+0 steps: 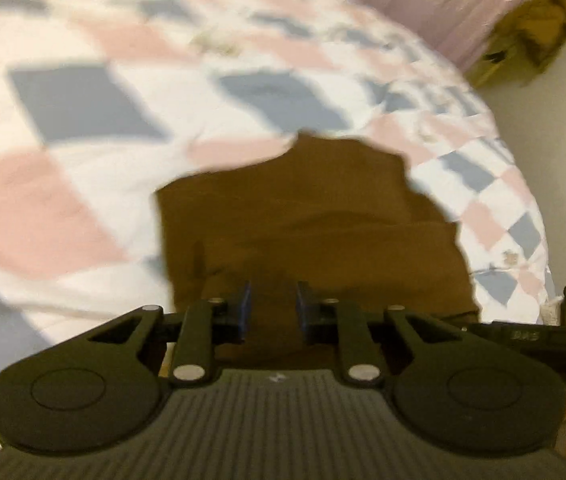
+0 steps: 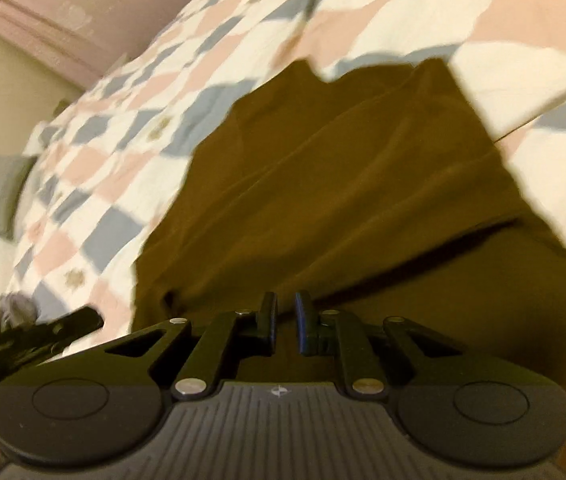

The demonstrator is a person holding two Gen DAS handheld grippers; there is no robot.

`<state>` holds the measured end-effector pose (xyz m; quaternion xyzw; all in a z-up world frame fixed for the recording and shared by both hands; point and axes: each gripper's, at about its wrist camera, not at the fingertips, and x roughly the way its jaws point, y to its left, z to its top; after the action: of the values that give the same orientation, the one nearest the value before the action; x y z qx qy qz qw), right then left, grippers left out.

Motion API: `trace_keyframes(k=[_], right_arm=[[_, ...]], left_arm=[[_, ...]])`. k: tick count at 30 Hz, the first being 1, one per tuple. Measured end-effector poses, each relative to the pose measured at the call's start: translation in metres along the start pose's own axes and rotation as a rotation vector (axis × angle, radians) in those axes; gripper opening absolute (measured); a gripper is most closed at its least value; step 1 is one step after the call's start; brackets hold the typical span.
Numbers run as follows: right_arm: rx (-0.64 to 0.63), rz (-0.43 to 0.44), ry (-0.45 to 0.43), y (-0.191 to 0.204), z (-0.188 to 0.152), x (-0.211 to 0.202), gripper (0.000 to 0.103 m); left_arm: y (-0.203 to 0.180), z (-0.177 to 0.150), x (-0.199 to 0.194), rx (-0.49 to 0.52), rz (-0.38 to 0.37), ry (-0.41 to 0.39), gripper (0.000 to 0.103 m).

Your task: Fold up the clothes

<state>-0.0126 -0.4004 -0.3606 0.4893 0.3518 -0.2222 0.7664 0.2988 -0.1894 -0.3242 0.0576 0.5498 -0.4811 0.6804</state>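
Both grippers hang just above the brown garment [image 1: 307, 216] on the bed. On the left gripper [image 1: 271, 307] the jaws stand a little apart with only cloth seen through the gap below them; nothing is pinched. The right gripper [image 2: 285, 322] shows a narrower slit between its blue pads [image 2: 302, 320], and I see no fabric caught there either.

Ahead of the left gripper the garment lies flattish, its far edge ragged against the checked quilt [image 1: 83, 92]. Ahead of the right gripper it is rumpled into long soft ridges, with a dark seam or fold line [image 2: 423, 256] running off to the right.

It looks like light, limp knit cloth: it should drape and slide on the quilt rather than hold a shape. A hem or corner, two layers pinched together, seems the surest hold; a mid-panel grab would likely bunch it.

Beyond the quilt, to the left gripper's far right, stands a cardboard box [image 1: 523, 36]; its contents cannot be made out.
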Motion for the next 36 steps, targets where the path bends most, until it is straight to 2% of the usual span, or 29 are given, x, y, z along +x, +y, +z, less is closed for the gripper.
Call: trace_keyframes(k=[2, 4, 7, 9, 10, 12, 14, 16, 17, 18, 19, 22, 25, 27, 28, 30, 33, 35, 36], right_arm=[[-0.009, 0.062, 0.037, 0.011, -0.002, 0.018, 0.032], [-0.037, 0.124, 0.056, 0.029, 0.001, 0.041, 0.037], [-0.126, 0.185, 0.085, 0.058, 0.017, 0.077, 0.037], [-0.211, 0.213, 0.119, 0.081, 0.032, 0.099, 0.037], [-0.256, 0.224, 0.142, 0.092, 0.039, 0.110, 0.040], [-0.353, 0.234, 0.224, 0.117, 0.047, 0.133, 0.043], [-0.453, 0.224, 0.294, 0.137, 0.047, 0.153, 0.044], [-0.521, 0.192, 0.352, 0.154, 0.046, 0.171, 0.044], [-0.542, 0.185, 0.367, 0.156, 0.043, 0.175, 0.035], [-0.562, 0.178, 0.379, 0.158, 0.041, 0.179, 0.020], [-0.580, 0.183, 0.368, 0.160, 0.042, 0.179, 0.002], [-0.620, 0.204, 0.315, 0.170, 0.043, 0.181, 0.002], [-0.625, 0.220, 0.280, 0.180, 0.046, 0.188, 0.002], [-0.633, 0.166, 0.277, 0.182, 0.045, 0.202, 0.009], [-0.614, 0.129, 0.283, 0.179, 0.046, 0.204, 0.020], [-0.535, 0.102, 0.238, 0.171, 0.051, 0.192, 0.025], [-0.476, 0.128, 0.079, 0.161, 0.050, 0.137, 0.024], [-0.489, 0.161, 0.060, 0.155, 0.040, 0.108, 0.017], [-0.482, 0.176, 0.081, 0.151, 0.032, 0.103, 0.016]], left_arm=[[0.016, -0.004, 0.008, -0.042, -0.033, 0.028, 0.019], [0.022, -0.009, 0.015, -0.046, -0.028, 0.040, 0.019], [0.028, -0.015, 0.021, -0.050, 0.001, 0.033, 0.020], [0.031, -0.017, 0.019, -0.057, 0.004, 0.001, 0.027], [0.032, -0.018, 0.018, -0.058, 0.007, -0.015, 0.035], [0.027, -0.018, 0.016, -0.021, 0.028, -0.052, 0.038], [0.025, -0.020, 0.021, 0.007, 0.039, -0.027, 0.039], [0.024, -0.024, 0.029, 0.025, 0.052, 0.020, 0.032], [0.022, -0.026, 0.030, 0.039, 0.068, 0.011, 0.010], [0.020, -0.028, 0.031, 0.054, 0.085, 0.001, 0.004], [0.018, -0.029, 0.031, 0.066, 0.101, -0.010, 0.004], [0.013, -0.028, 0.028, 0.048, 0.143, -0.076, 0.005], [0.014, -0.029, 0.039, 0.046, 0.196, -0.053, 0.012], [0.018, -0.029, 0.040, 0.058, 0.218, -0.032, 0.018], [0.019, -0.029, 0.037, 0.068, 0.224, -0.028, 0.024], [0.018, -0.026, 0.020, 0.102, 0.228, -0.063, 0.022], [0.010, -0.022, -0.005, 0.192, 0.186, -0.147, 0.016], [0.001, -0.019, -0.004, 0.256, 0.123, -0.146, 0.010], [-0.002, -0.019, 0.004, 0.284, 0.100, -0.122, 0.009]])
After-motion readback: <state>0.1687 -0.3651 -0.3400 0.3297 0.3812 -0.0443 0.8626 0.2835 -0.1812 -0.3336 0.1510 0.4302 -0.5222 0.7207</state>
